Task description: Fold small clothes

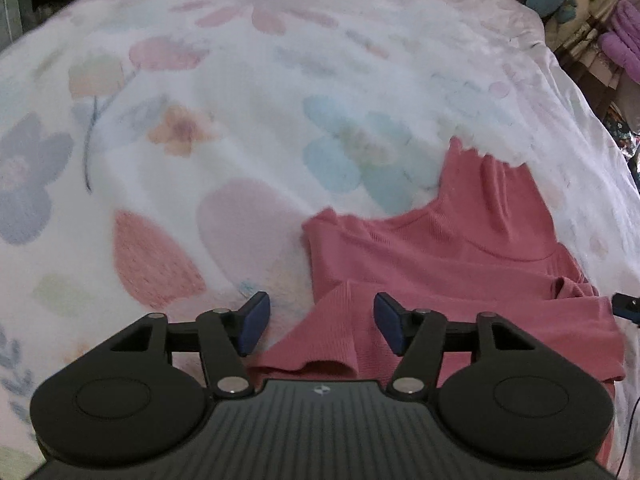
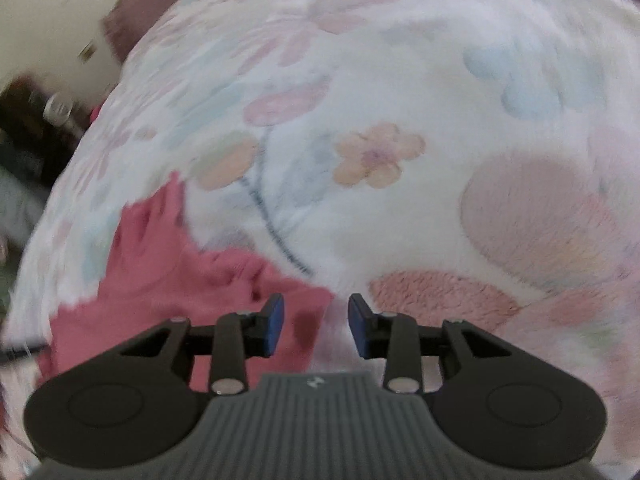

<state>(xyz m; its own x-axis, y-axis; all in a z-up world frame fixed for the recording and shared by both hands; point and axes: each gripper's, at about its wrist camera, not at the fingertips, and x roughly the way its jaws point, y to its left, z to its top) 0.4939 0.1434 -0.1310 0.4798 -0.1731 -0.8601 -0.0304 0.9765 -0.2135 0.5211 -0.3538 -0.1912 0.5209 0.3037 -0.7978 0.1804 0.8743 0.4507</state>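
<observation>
Currently both claws hang open over a bed covered by a floral fleece blanket (image 1: 224,92), and neither grips anything.

Left claw (image 1: 320,322): jaws parted, blue pads (image 1: 254,326) clear of cloth. A pink ribbed top (image 1: 460,248) lies on the blanket from 12 o'clock to 3 o'clock of this claw. Its high collar points away toward 1 o'clock, and a sleeve or hem flap is doubled back directly under the gap between the pads. The pads do not press on it.

Right claw (image 2: 316,326): jaws parted, empty. The pink ribbed top (image 2: 160,264) appears here at 9 to 11 o'clock, its edge ending just under the left pad. The view is blurred, so finer creases cannot be read.

Step in hand, as judged: one fold appears laid, and the next grasp is not yet taken.

Procedure for a clean fold:
1. Lower each claw onto a single outer edge, and take only the garment, not the fleece pile beneath.
2. Close on matching points, so that both sides lift level.
3. Carry the edge across in one low arc, and keep the cloth taut between the claws.
4. Align edge to edge before release, then open fully and lift straight away.

Caution: ribbed knit stretches and fleece clings, so dragging will probably skew the fold.
</observation>
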